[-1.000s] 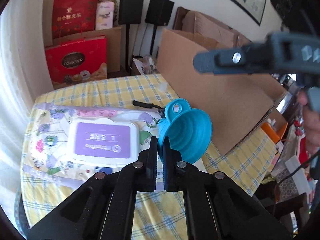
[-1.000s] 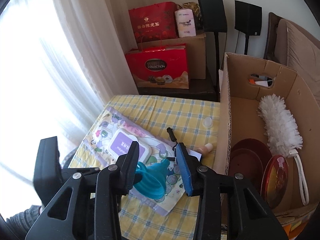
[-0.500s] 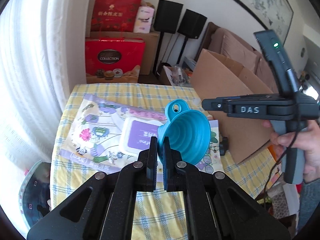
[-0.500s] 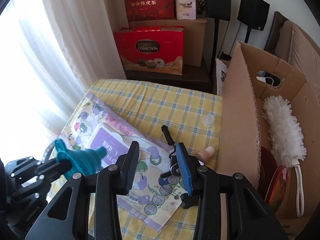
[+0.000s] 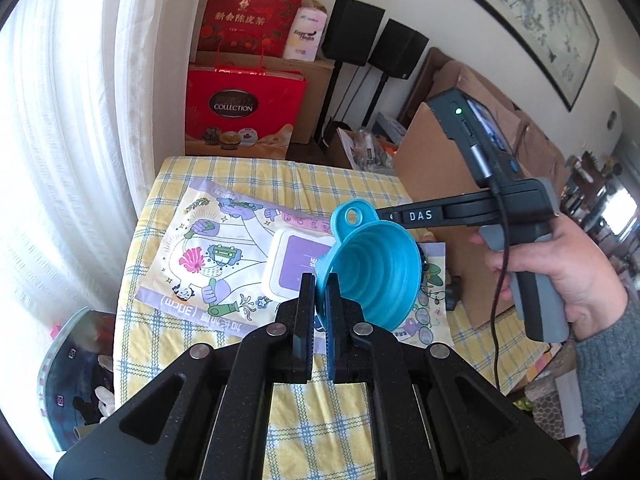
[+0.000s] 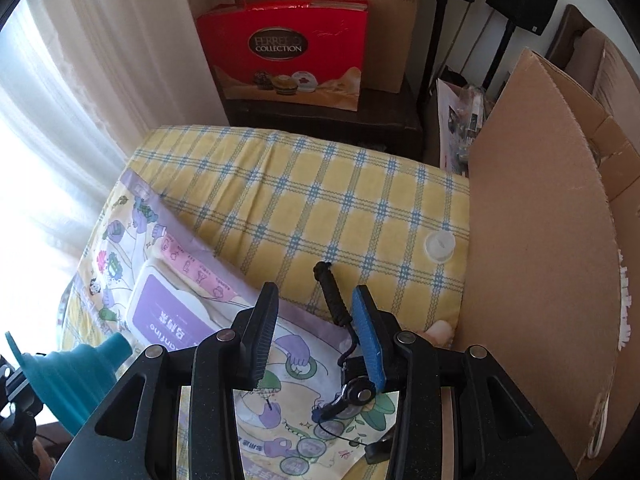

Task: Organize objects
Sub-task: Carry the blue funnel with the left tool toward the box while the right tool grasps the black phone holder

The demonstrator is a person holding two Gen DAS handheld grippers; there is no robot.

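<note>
My left gripper is shut on the rim of a teal collapsible funnel, held above the table; the right wrist view shows the funnel at the lower left. My right gripper is open and points steeply down over the wipes pack's printed wrapper. Nothing is pinched between its fingers. A black-handled tool lies on the cloth just below, close to the blue-padded finger. A pack of wet wipes with a white lid and purple label lies flat on the table.
A yellow checked cloth covers the table. A tall cardboard box stands along its right edge. A small white cap and a pinkish object lie by the box wall. Red gift bags and speakers stand behind the table.
My left gripper has carried the funnel out from under the right gripper, to the left, and rolled. The right gripper has come down and forward over the black-handled tool.
</note>
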